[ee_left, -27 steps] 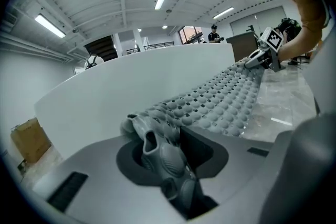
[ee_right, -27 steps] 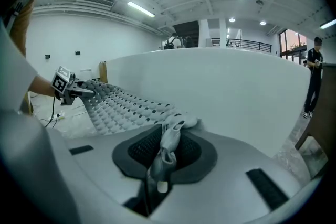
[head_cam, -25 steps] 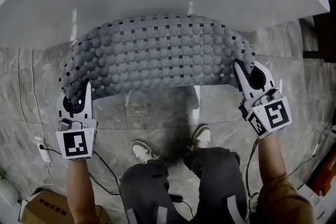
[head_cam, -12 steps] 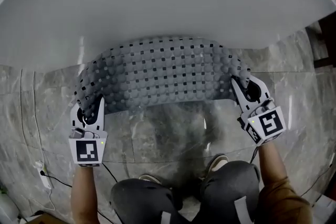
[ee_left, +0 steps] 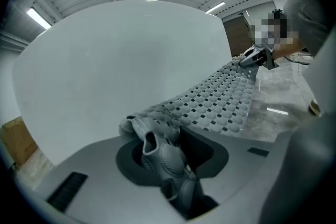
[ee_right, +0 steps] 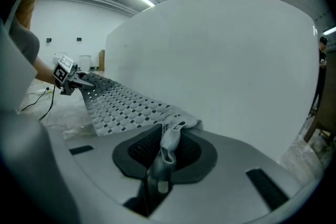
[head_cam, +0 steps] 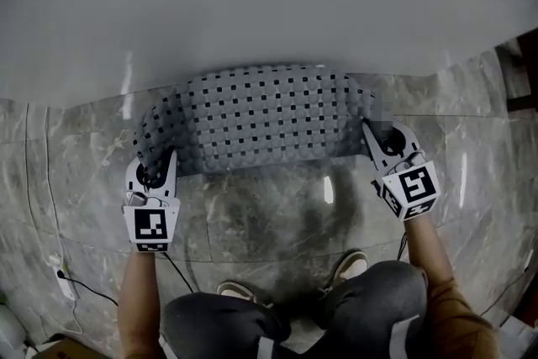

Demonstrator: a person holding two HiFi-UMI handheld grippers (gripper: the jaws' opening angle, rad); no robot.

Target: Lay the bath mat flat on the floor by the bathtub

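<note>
Holding mat (head_cam: 252, 118) stretched at frame centre beside tub (head_cam: 252, 4), with left gripper (head_cam: 155, 171) and right gripper (head_cam: 377, 139) jaws each pinching a corner; likely mid-lowering, next needing level set-down on floor (head_cam: 269, 210), then release.

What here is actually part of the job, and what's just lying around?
Part of the job:
- bath mat, gripped at its two ends
- left claw and right claw, both closed on the mat
- bathtub
- floor

Just lying about:
- cable on the floor at the left
- cardboard box
</note>
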